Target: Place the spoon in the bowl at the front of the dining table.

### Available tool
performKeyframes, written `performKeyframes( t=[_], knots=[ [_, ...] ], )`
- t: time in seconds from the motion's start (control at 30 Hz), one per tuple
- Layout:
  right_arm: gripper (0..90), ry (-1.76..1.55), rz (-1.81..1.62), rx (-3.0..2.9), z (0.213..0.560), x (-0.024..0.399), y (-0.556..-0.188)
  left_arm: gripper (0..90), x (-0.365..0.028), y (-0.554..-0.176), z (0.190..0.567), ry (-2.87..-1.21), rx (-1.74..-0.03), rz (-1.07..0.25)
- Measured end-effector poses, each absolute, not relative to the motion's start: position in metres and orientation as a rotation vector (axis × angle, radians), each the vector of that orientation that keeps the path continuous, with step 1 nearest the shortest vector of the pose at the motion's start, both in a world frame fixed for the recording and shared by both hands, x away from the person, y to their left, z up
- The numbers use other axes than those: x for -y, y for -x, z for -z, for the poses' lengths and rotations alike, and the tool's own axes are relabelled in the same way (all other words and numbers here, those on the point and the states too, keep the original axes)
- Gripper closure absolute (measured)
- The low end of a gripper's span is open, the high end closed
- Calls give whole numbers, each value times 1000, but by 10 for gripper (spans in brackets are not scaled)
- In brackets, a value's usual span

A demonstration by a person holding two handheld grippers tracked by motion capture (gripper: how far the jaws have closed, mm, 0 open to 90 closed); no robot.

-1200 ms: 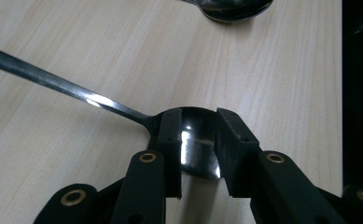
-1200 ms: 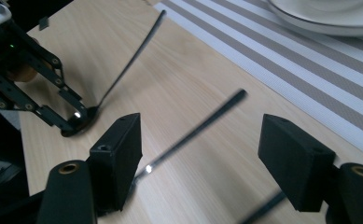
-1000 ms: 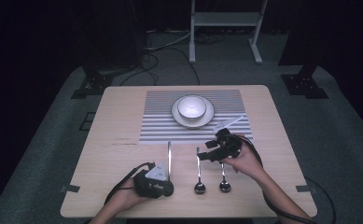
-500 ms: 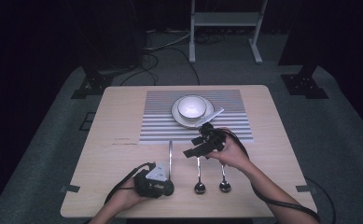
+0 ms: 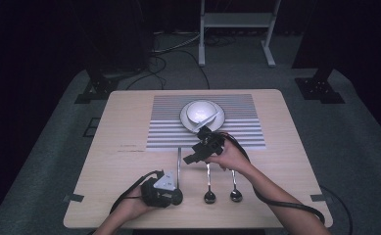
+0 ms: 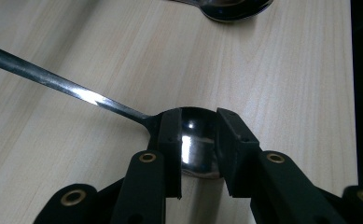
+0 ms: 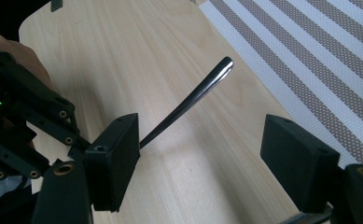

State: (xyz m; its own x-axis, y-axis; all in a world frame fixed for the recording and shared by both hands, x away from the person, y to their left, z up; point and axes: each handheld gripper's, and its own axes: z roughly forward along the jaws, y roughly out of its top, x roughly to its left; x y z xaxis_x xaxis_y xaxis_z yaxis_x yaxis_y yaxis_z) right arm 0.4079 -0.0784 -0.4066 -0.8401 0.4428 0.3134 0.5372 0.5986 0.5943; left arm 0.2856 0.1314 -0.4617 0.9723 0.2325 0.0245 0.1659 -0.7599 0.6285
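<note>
Steel spoon [image 6: 195,140] bowl clamped in left tool [image 6: 198,154] (right tool [image 7: 207,163] gapes wide above its handle).

Hidden and cut-off parts of the cutlery

In the left gripper view the black pads cover both sides of the shiny steel spoon's bowl [image 6: 198,140], its handle runs off the left edge, and a second steel spoon [image 6: 230,8] is cropped at the top. In the right gripper view a slim steel handle [image 7: 193,100] vanishes behind the left pad, its far end unseen.
</note>
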Motion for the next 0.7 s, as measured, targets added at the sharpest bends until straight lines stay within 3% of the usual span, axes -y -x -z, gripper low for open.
performKeyframes(
  t=[0.7],
  knots=[
    [312, 811, 994, 2681, 416, 47, -422, 718, -131, -286, 462, -2455, -263, -145]
  ],
)
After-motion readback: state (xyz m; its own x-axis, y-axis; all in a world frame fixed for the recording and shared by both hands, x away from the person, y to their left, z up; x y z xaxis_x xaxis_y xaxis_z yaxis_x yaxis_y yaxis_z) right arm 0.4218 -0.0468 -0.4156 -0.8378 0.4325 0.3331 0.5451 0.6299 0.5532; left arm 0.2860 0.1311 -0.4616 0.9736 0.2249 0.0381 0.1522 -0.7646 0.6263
